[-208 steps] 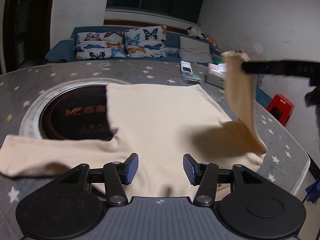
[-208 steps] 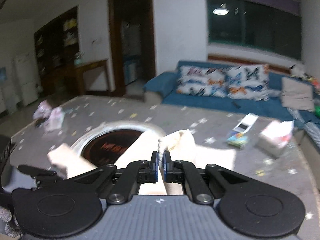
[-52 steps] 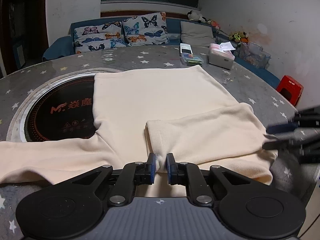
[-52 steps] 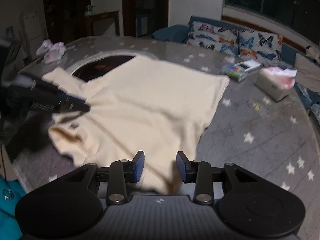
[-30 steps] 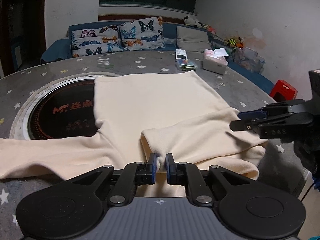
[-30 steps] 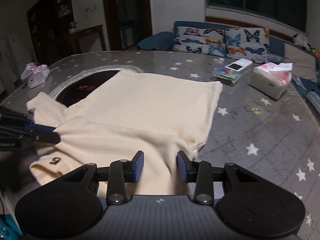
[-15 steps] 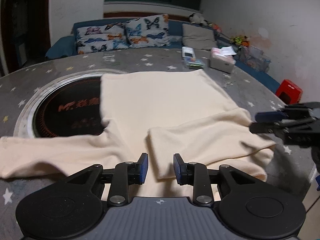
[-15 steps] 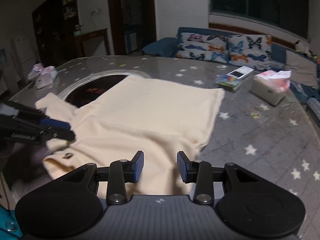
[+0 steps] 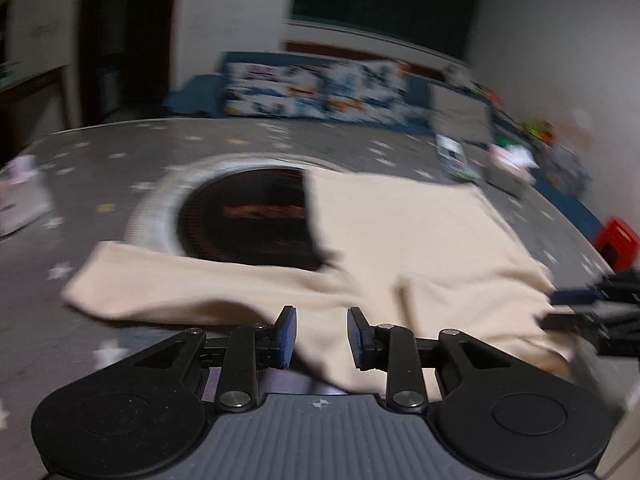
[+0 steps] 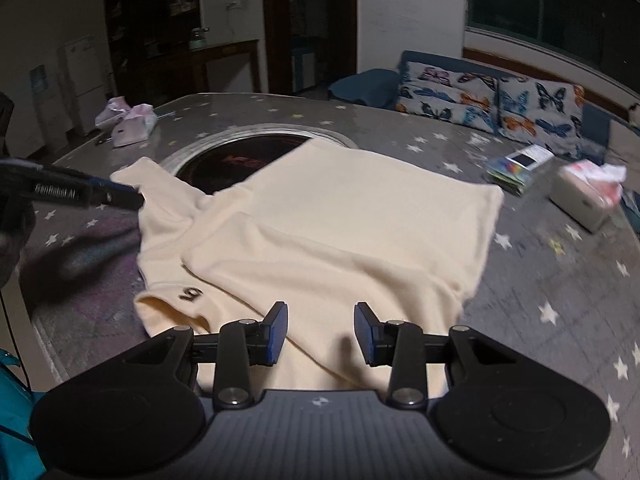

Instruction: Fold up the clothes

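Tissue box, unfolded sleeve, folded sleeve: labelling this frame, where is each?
tissue box (image 10: 582, 204), right wrist view, front face.
unfolded sleeve (image 9: 180, 280), left wrist view, middle.
folded sleeve (image 10: 320, 256), right wrist view, top layer.

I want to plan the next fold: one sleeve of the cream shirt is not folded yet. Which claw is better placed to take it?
Left. The left claw is open beside the spread sleeve. The right claw, also open, is over the folded sleeve, on the other side of the shirt.

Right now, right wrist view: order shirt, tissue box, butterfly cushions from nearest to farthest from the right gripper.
1. shirt: directly under and ahead of the right gripper.
2. tissue box: far right on the table.
3. butterfly cushions: farthest, on the sofa behind the table, right of centre.
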